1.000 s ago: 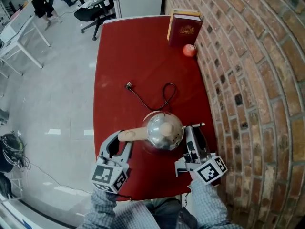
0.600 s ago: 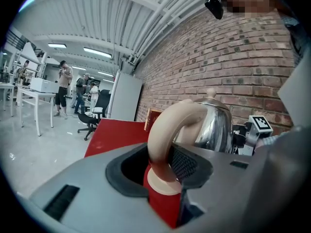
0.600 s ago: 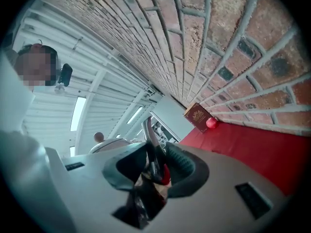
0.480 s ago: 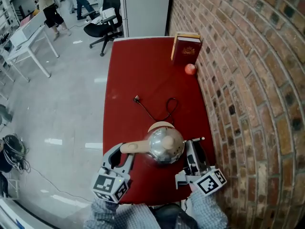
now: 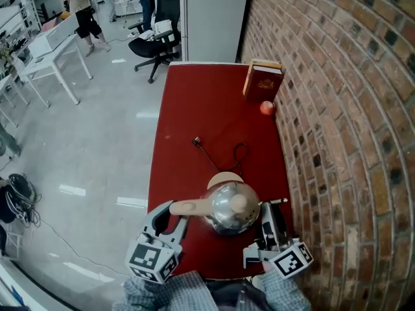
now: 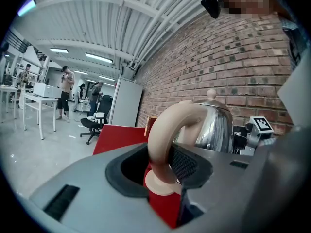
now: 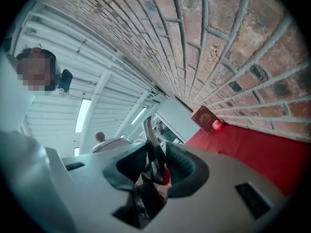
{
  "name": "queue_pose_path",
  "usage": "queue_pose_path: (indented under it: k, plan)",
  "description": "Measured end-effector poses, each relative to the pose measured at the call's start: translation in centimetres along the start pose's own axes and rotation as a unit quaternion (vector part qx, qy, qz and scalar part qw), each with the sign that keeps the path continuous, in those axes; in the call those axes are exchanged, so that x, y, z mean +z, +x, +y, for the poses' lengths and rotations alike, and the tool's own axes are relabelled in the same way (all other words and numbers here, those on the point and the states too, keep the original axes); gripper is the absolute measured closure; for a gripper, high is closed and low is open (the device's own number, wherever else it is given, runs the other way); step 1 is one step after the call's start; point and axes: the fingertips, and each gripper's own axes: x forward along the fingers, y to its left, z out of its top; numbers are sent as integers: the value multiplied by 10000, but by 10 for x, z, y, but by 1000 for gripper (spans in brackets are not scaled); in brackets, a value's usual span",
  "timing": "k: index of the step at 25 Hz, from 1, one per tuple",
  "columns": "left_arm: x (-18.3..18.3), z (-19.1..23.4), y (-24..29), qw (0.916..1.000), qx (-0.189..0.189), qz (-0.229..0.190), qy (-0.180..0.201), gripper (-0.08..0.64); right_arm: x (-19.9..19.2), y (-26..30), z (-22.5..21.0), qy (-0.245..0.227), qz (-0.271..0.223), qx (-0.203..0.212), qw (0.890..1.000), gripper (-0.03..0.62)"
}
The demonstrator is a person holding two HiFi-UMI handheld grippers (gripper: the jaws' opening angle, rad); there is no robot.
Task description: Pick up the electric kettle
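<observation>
A shiny steel electric kettle with a beige handle hangs over the near end of the red table. My left gripper is shut on that handle, which stands between its jaws. The kettle's body shows just beyond. My right gripper is shut on the thin spout at the kettle's right side. In the right gripper view the spout rises between the pads of the right gripper. The round beige base lies on the table behind the kettle.
A black cord runs from the base to a loose plug. A dark red book and a red ball stand at the far right by the brick wall. Office chairs and people are beyond the table.
Both grippers have risen with the kettle held between them. More of the beige base on the table now shows behind the kettle, and the table looks farther below.
</observation>
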Motion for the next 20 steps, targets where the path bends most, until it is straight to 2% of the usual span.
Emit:
queue_pose_path:
  k: [9,20]
  plan:
    - [12,-7,-19,10000,27,-35,-30,426,6,-13,19,11,58,66,10000,476]
    - [19,-6,-42,9993,154,-327,-81,426,2,-19,38,9,59,259,9996,479]
